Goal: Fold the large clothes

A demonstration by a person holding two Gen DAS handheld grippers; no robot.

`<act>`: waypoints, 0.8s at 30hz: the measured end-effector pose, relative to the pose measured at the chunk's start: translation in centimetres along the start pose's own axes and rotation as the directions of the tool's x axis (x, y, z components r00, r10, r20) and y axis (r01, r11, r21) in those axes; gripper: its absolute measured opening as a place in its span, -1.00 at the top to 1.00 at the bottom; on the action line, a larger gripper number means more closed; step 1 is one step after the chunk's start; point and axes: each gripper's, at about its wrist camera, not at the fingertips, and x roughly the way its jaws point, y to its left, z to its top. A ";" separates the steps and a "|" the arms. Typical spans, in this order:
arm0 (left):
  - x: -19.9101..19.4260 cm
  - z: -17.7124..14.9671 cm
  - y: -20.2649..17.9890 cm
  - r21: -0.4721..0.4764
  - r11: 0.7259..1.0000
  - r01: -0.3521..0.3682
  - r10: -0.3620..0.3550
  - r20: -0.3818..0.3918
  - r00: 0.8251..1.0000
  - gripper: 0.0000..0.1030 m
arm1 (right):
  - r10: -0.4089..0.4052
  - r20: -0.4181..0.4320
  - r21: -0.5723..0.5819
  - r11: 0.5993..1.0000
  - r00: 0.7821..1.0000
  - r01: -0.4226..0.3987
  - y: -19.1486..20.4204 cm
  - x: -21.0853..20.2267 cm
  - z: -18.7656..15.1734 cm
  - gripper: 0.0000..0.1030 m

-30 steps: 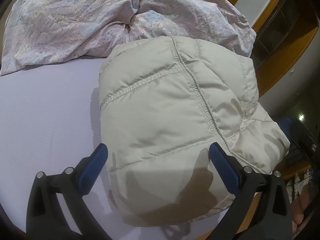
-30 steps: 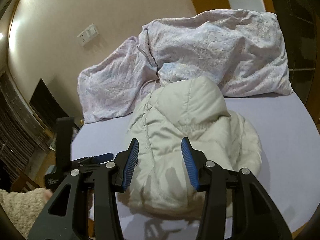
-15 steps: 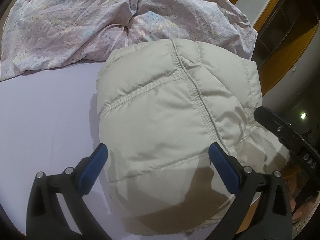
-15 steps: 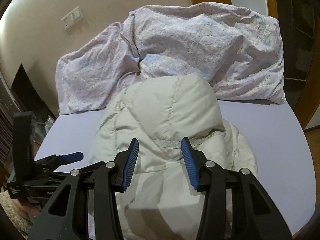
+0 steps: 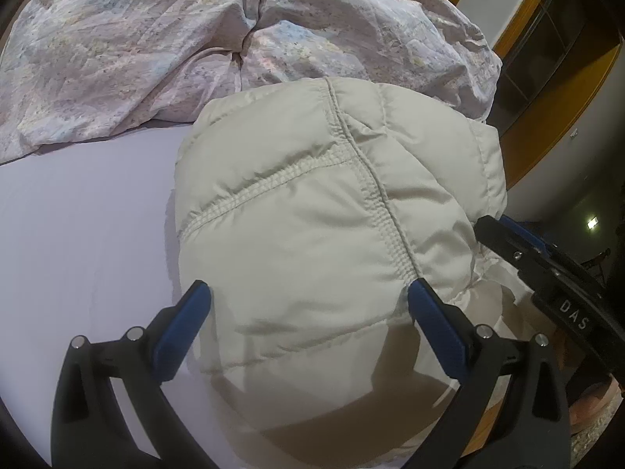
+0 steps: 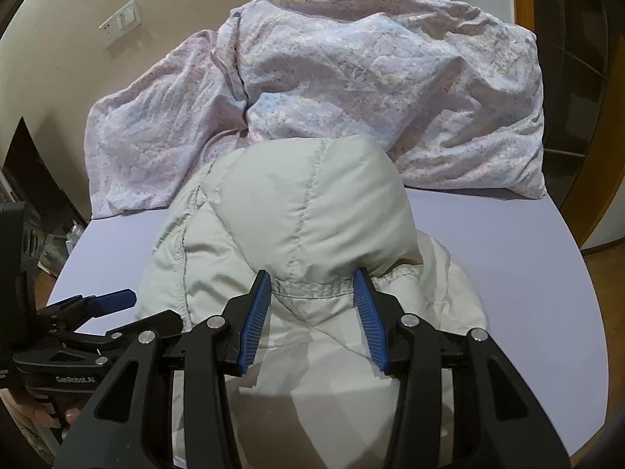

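A crumpled floral duvet (image 6: 351,90) in pale pink and blue is lying heaped across the far end of the bed, and a plain lilac sheet (image 6: 508,258) is covering the mattress in front of it. A white wall switch plate (image 6: 121,23) is sitting on the cream wall (image 6: 62,51) behind the bed. Orange-brown wooden trim (image 5: 547,136) is framing dark shelving on the right in the left wrist view. A small green sign (image 5: 593,222) is glowing in the dim background there.
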 end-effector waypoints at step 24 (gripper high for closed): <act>0.9 1.0 0.7 -0.007 0.999 -0.041 0.041 0.010 0.999 -0.95 | -0.047 -0.119 0.017 0.999 0.992 0.049 -2.4 4.6 -1.9 0.19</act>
